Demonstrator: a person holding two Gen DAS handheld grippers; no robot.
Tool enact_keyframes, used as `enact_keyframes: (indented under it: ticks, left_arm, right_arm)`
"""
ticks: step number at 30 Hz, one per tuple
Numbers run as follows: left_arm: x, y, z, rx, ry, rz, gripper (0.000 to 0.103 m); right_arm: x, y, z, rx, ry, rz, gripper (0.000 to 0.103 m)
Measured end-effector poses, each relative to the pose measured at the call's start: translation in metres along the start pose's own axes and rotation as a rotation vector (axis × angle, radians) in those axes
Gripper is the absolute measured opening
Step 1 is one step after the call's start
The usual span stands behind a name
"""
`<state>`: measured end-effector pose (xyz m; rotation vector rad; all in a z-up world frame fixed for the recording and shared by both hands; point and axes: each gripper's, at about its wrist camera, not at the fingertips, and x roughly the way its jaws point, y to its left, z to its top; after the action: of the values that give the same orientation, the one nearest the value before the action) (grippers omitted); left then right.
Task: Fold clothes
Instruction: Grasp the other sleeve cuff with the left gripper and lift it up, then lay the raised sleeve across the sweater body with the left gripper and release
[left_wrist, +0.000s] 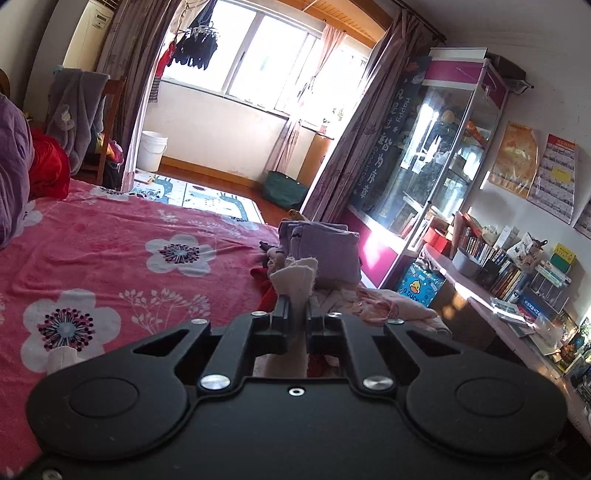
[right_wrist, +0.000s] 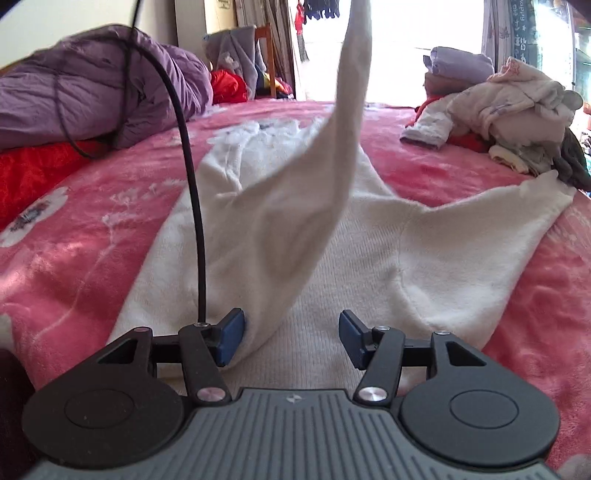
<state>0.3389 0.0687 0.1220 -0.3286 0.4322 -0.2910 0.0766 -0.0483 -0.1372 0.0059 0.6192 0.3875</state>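
Bed (left_wrist: 110, 236) with pink floral blanket, filling the lower left of the left wrist view; purple quilt (right_wrist: 85, 88) and red cloth (right_wrist: 229, 86) bunched at its far side. Beyond the bed, a wooden chair (left_wrist: 110, 122) draped with a grey garment, brown curtains (left_wrist: 354, 129) framing a bright window (left_wrist: 258, 55), dark laundry (left_wrist: 195, 48) hung on a rack before it. White bucket (left_wrist: 153, 149) on the balcony floor, contents not visible; green bin (left_wrist: 284, 190) near the right curtain, contents not visible. Glass cabinet (left_wrist: 443, 147) against the right wall, holding assorted items too blurred to name; bookshelf (left_wrist: 509, 266) beside it, packed with upright books. Pile (right_wrist: 509, 110) of unfolded clothes at the bed's far right, a folded lilac stack (right_wrist: 458, 64) just behind it. White sweater (right_wrist: 332, 258) spread flat on the blanket directly ahead of the right gripper (right_wrist: 291, 334), one sleeve lying out to the right, the other sleeve lifted upward out of frame. Left gripper (left_wrist: 297, 308) pressed together on that lifted sleeve's cuff, held above the bed. Right gripper spread wide, blue pads (right_wrist: 232, 339) low over the sweater's hem, left pad touching the fabric. Black cable (right_wrist: 192, 184) arching up from the right gripper.
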Motion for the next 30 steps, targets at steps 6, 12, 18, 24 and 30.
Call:
enact_keyframes:
  ticks: [6,12,18,24,30]
  left_arm:
    - [-0.025,0.02,0.003,0.024,-0.007,0.044,0.006]
    - [-0.04,0.046,0.008,0.023,-0.012,0.096,0.006]
    - [-0.042,0.055,-0.002,0.015,0.026,0.077,0.006]
    - [-0.056,0.059,0.001,0.111,0.032,0.07,0.006]
    - [-0.073,0.107,0.018,0.125,-0.02,0.136,0.006]
  right_arm:
    - [0.012,0.014,0.001,-0.064,-0.028,0.072,0.055]
    - [0.022,-0.004,-0.012,-0.034,0.082,-0.018,0.042]
    - [-0.004,0.015,-0.005,-0.09,-0.048,0.05,0.044]
    - [0.006,0.019,-0.01,-0.132,0.021,0.134,0.044]
    - [0.018,0.022,-0.015,-0.17,0.102,0.213,0.046]
